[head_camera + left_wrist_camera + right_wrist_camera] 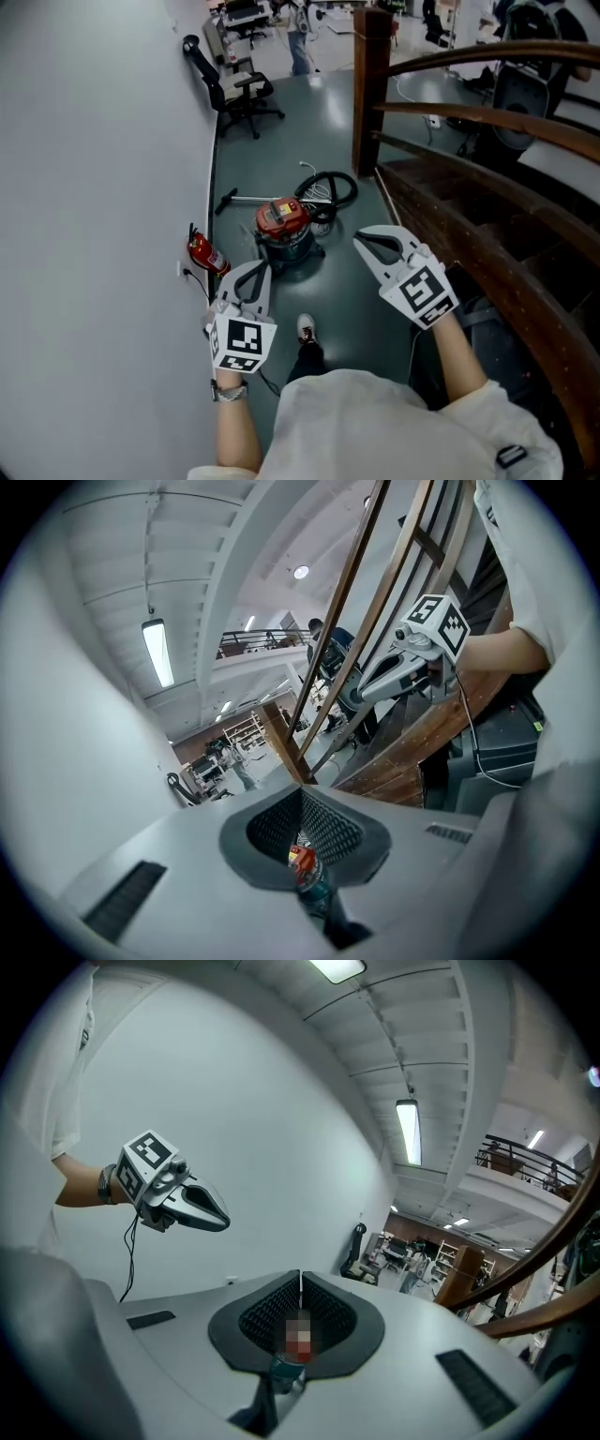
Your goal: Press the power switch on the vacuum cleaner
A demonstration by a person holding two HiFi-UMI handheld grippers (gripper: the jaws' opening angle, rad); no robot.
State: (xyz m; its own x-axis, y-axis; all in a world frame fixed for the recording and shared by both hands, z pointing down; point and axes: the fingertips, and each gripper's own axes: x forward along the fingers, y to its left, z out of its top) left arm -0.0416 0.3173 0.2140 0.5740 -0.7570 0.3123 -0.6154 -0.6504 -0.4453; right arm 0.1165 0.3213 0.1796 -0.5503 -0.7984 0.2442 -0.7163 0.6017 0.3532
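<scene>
Left gripper [302, 791]: the jaws were found closed, with the ribbed pads meeting at the tips and nothing gripped between them. Right gripper [300, 1274]: the jaws were likewise closed and empty. Both grippers were held in the air side by side, well apart from each other, and were pointed ahead and slightly downward.

The vacuum cleaner [284, 228] was seen beyond both sets of tips. It stood upright on the dark green floor [309, 122], well apart from either gripper and touched by neither. A red top was noted over a dark teal drum. The power switch could not be made out. The machine stood between the floor's wall-side edge and the edge along the wooden staircase [469, 216], somewhat nearer the wall side.

A black hose [330, 186] was coiled just behind the vacuum cleaner, toward the staircase edge. A pale wand [246, 198] lay flat on the floor beside the hose, toward the wall edge. A red fire extinguisher [207, 254] was noted at the wall-side edge, near the vacuum cleaner. An office chair [239, 92] stood farther along that same edge.
</scene>
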